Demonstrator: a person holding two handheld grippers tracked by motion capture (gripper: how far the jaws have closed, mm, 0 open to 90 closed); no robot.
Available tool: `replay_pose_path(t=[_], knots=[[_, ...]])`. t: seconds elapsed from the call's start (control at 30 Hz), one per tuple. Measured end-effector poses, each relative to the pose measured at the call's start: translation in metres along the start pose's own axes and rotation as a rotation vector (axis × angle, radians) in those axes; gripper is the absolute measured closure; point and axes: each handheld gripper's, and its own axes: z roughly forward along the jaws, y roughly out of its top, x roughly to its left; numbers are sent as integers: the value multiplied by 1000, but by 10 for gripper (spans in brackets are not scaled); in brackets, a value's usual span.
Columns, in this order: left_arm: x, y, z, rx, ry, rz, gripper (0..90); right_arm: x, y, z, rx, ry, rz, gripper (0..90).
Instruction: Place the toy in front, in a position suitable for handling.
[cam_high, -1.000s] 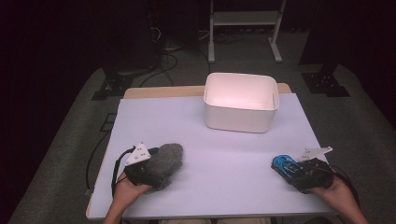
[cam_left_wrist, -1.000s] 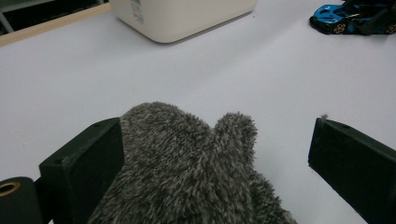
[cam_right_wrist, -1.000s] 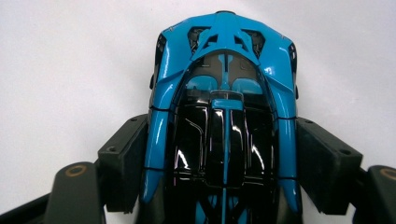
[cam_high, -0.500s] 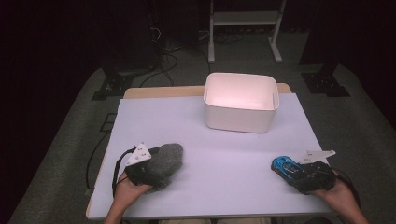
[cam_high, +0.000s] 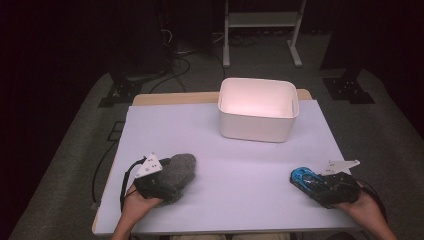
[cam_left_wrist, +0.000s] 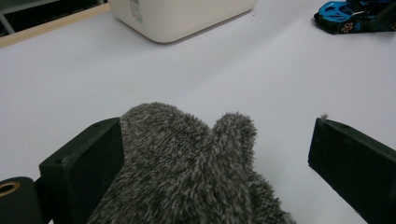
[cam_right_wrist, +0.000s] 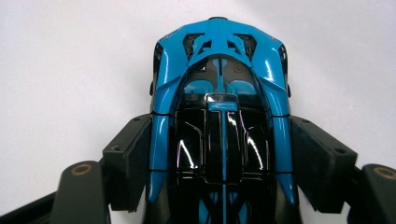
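Closing slightly on the blue toy car (cam_right_wrist: 219, 116), the right gripper (cam_right_wrist: 219, 154) had its jaws flanking the car's sides at the table's (cam_high: 240, 170) near right edge — seemingly a grasp forming ahead of a lift toward the white bin (cam_high: 257, 107); whether the pads truly pressed was hard to tell. The left gripper (cam_left_wrist: 215, 163) stayed spread around the grey fuzzy mitten (cam_left_wrist: 191, 163) — its right jaw clearly apart, the mitten's lower part cut off.

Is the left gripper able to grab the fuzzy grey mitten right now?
Probably yes: the grey mitten already lies between the left gripper's open jaws, touching one jaw, with a gap at the other and nothing blocking.
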Motion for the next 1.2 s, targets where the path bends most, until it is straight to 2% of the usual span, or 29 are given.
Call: replay_pose_path(t=[0.2,0.37,0.4,0.5,0.63,0.67,0.7,0.83,0.9,1.03,1.07,1.13,1.2], knots=[[0,0,1,1,0,2,28,3,6,-2,-1,9,-22,273],[0,0,0,0,2,1,28,7,20,-10,-15,27,-43,273],[0,0,0,1,2,2,29,11,32,-15,-30,43,-65,273],[-1,0,0,-2,1,-1,29,20,53,-22,-56,73,-121,272],[0,1,-1,-1,2,3,28,44,89,-22,-77,137,-210,272],[0,1,-1,-1,2,3,28,44,89,-22,-77,137,-210,272],[0,0,-2,-4,3,4,29,59,109,-15,-76,180,-272,272],[1,0,-3,2,3,5,29,86,137,5,-55,244,-381,272],[1,0,-4,2,4,6,29,101,149,18,-37,274,-420,272],[1,0,-5,4,0,8,37,120,161,48,-1,345,-481,272],[1,1,-5,20,-9,14,48,124,162,55,12,355,-491,272],[0,2,-4,29,-9,18,53,128,162,69,32,383,-500,272],[0,4,-3,35,-17,23,59,131,161,81,54,391,-524,272]])
